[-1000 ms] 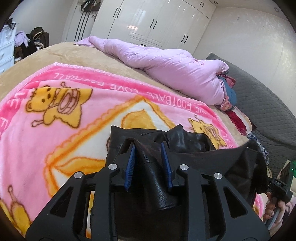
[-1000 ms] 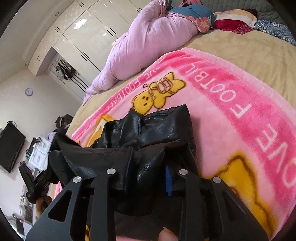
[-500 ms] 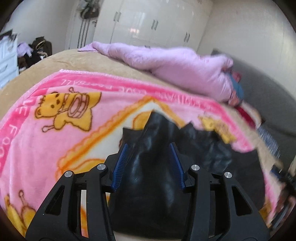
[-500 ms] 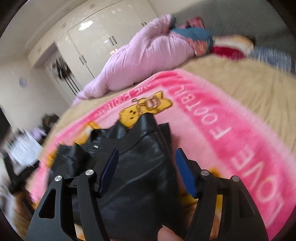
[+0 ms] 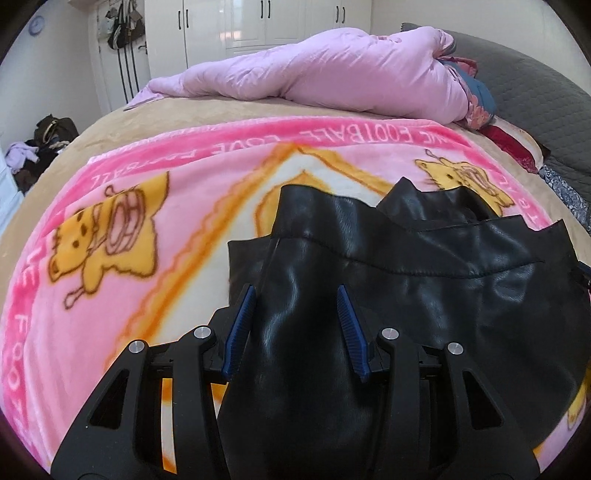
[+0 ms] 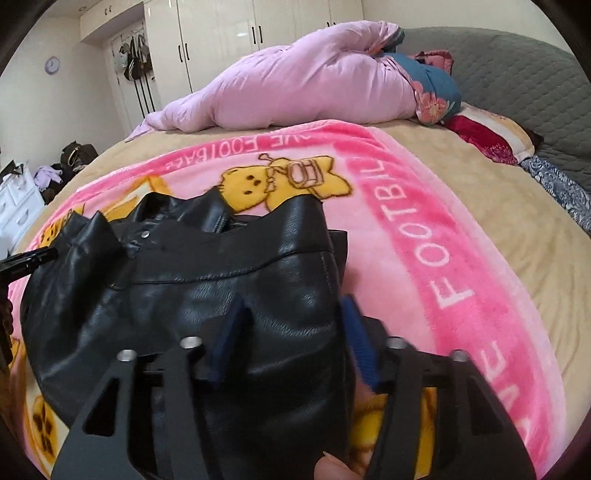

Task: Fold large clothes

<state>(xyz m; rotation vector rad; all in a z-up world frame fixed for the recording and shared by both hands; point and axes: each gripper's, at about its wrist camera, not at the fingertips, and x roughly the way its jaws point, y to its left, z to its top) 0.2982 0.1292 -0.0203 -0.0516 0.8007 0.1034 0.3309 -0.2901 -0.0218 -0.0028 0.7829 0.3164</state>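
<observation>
A black leather jacket [image 5: 406,295] lies folded on a pink cartoon blanket [image 5: 147,221]. In the left wrist view my left gripper [image 5: 294,291] hangs low over the jacket's left part. Its blue pads [image 5: 240,325] stand apart, with a bulge of leather between them and no pinch. In the right wrist view the jacket [image 6: 184,295] fills the lower left. My right gripper [image 6: 293,302] straddles the jacket's right edge. Its jaws are closing and the pads [image 6: 356,332] are blurred, with leather between them. A fingertip [image 6: 332,469] shows at the bottom edge.
A rolled lilac duvet [image 5: 332,74] and pillows [image 6: 487,136] lie along the far side of the tan bed. A grey quilted headboard [image 6: 517,55] stands on the right and white wardrobes [image 5: 258,18] stand behind. Bags and clothes [image 5: 48,140] are heaped on the floor at left.
Both grippers let go of the bunched leather and sank toward the bed, rolling level. The jacket now lies flatter. The right jaws spread wide, then narrowed again.
</observation>
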